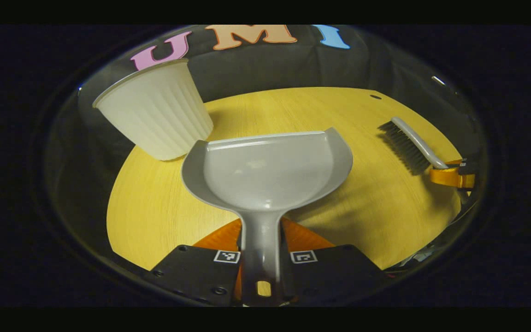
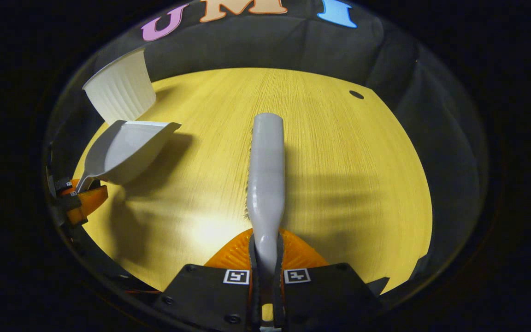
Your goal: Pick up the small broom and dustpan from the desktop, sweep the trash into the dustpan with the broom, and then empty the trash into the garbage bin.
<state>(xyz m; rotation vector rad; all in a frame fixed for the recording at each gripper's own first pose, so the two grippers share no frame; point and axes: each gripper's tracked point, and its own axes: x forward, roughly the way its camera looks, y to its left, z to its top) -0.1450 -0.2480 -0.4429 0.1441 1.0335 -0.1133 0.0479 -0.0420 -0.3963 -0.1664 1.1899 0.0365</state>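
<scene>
Dustpan [image 1: 268,170] handle sits clamped between the two fingers of the left gripper [image 1: 260,258] at the near edge of the left gripper view, both fingers pressing on the grey stem. Its pan spreads out ahead of the fingers, open side up, and nothing lies in it. It is held above the yellow wooden table [image 1: 164,216], casting a shadow on the wood beneath. Just past the pan's far left corner stands the white ribbed garbage bin [image 1: 155,110], at the table's far left edge, appearing tilted by the lens. Whether pan and bin touch cannot be told.

Off toward the table's right edge in that same view, the small broom [image 1: 408,143] hangs with its dark bristles pointing down toward the wood, its pale handle running back into the other gripper's fingers.

From the right gripper view, the right gripper [image 2: 266,263] is closed on the broom [image 2: 266,175] handle, both fingers squeezing it low in the picture; the pale back of the broom reaches forward over the middle of the table [image 2: 348,184]. Farther left, the dustpan [image 2: 127,147] shows side on, held by the left gripper [image 2: 81,196] near the table's left edge, its front lip close beside the garbage bin [image 2: 120,90] at the far left corner. A small dark hole [image 2: 356,94] marks the table's far right part.
</scene>
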